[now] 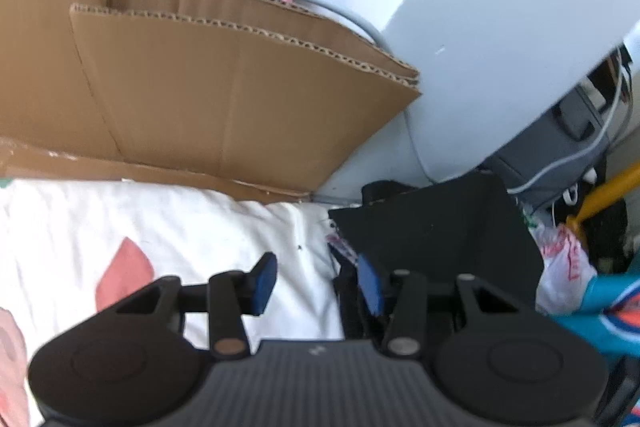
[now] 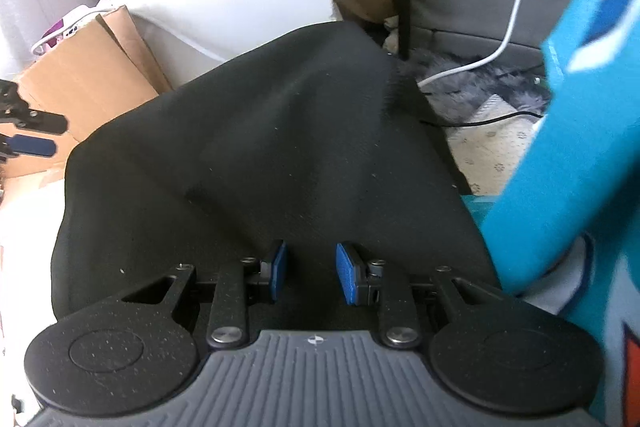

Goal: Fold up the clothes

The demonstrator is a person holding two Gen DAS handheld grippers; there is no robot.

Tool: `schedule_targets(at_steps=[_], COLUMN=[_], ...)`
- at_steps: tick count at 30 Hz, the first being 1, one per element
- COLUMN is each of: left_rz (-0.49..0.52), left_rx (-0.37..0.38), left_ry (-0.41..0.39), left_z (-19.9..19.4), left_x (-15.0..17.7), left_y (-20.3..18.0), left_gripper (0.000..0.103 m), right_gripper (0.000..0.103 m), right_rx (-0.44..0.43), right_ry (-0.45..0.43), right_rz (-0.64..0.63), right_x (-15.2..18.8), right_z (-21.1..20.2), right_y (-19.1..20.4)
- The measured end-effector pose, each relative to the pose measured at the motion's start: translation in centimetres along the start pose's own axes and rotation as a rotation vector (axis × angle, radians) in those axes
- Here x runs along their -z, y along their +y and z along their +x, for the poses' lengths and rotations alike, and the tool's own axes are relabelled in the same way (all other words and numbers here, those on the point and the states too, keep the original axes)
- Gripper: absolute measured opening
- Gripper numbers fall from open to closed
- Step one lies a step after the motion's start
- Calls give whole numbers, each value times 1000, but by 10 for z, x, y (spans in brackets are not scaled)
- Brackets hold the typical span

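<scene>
Black left gripper [image 1: 316,285] and right gripper [image 2: 310,273], blue-padded jaws, silver screws.

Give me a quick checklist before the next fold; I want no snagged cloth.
1. Left gripper free of cloth: ok, its fingers stand apart with nothing between them.
2. Right gripper holding the black garment: not ok, fingers apart above the cloth, no fold pinched.
3. Black garment lying flat: not ok, it humps up in the middle.
4. Cardboard box off the garment: ok.
5. White cable off the garment: cannot tell.
</scene>
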State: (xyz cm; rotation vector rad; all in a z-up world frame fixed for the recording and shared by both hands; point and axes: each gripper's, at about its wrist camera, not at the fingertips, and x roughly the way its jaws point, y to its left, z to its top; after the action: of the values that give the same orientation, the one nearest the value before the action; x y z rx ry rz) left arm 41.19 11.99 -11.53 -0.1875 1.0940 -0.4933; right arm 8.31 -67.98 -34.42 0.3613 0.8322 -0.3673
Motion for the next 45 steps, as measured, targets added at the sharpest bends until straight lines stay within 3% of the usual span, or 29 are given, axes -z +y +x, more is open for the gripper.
schedule_targets(at_steps=[13, 16, 18, 22, 27, 31, 34, 40, 45], left_rz=[188, 198, 195, 164, 138, 176, 226, 277, 330], left_rx=[90, 81, 49, 17, 6, -14, -52, 27, 101], left_ry=[12, 21, 25, 53, 64, 29, -13, -38, -5], left_z=[-6, 5, 18, 40, 54, 40, 21, -7, -9], left_x=[33, 35, 35, 41, 45, 42, 41, 46, 73], left_y=[-52, -57, -55, -43, -27, -26, -31, -47, -66], left_gripper=[47, 46, 36, 36, 37, 37, 29, 28, 25], right_gripper=[35, 36, 38, 39, 46, 47, 47, 47, 47], right_rx=[-48, -75, -103, -127, -117, -78, -49, -18, -28], right_ry=[-112, -129, -138, -122, -100, -85, -94, -154, -194], right_rz=[37, 41, 37, 6, 34, 44, 76, 86, 89], right_x=[22, 20, 20, 22, 32, 41, 46, 47, 56], right_z=[-44, -45, -44, -31, -15, -19, -28, -41, -52], right_y=[9, 19, 29, 46, 38, 26, 12, 5, 9])
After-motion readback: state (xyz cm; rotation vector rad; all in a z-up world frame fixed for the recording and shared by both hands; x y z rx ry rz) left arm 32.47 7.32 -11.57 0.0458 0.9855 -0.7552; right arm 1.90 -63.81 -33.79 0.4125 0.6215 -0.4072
